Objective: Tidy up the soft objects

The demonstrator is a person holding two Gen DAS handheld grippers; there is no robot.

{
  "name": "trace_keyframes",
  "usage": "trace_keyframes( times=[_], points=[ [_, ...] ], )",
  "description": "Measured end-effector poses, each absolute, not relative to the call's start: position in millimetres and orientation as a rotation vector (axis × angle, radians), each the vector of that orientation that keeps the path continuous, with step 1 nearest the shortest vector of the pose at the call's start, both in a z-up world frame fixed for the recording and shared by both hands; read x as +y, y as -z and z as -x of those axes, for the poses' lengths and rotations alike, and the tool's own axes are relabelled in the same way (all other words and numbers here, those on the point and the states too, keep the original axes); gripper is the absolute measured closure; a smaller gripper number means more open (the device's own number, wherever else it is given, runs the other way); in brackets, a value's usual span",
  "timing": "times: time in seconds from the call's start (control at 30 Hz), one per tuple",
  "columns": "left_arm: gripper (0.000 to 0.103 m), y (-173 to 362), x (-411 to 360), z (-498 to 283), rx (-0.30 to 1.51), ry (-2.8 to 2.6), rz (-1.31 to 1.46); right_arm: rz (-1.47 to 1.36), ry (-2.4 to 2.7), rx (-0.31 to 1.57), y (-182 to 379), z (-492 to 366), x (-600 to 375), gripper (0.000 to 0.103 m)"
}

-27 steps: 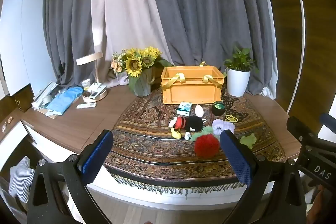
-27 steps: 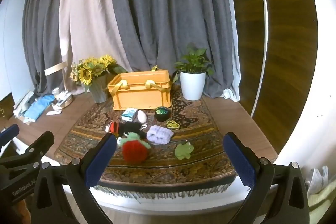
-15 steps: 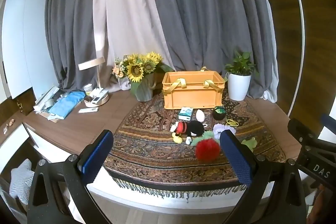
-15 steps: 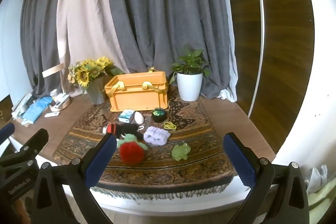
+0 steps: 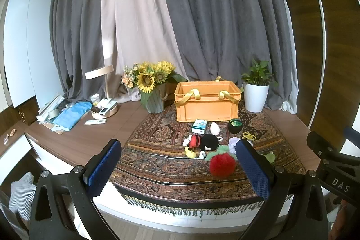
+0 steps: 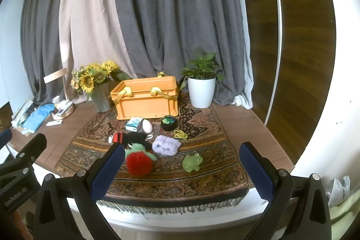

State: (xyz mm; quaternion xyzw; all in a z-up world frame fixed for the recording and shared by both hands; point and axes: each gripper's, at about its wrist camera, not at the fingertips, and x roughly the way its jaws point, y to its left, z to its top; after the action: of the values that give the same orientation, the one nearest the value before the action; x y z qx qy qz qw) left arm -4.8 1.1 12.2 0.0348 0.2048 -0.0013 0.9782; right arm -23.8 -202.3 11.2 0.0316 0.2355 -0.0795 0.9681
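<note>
On the patterned rug lie a red fluffy strawberry toy, a black and red mouse plush, a lilac fuzzy roll and a green frog toy. Behind them stands an orange crate with yellow straps. My left gripper hangs open in front of the table edge, nothing between its blue pads. My right gripper is open too and short of the rug. The frog is partly hidden behind the left gripper's right finger.
Near the crate lie a small teal box, a white egg shape, a black pot and a yellow band. Sunflowers in a vase and a potted plant flank the crate. A lamp and clutter sit at the left.
Both grippers have tilted upward a little, so the table and toys sit lower in both views. Nothing on the rug has moved.
</note>
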Motion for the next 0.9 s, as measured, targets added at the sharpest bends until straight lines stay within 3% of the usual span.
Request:
trace_keyframes(
  times=[0.9],
  points=[
    [0.0, -8.2, -12.6, 3.4, 0.419, 0.017, -0.073, -0.062, 0.165, 0.481, -11.8, 15.2, -205.3, 0.001]
  ],
)
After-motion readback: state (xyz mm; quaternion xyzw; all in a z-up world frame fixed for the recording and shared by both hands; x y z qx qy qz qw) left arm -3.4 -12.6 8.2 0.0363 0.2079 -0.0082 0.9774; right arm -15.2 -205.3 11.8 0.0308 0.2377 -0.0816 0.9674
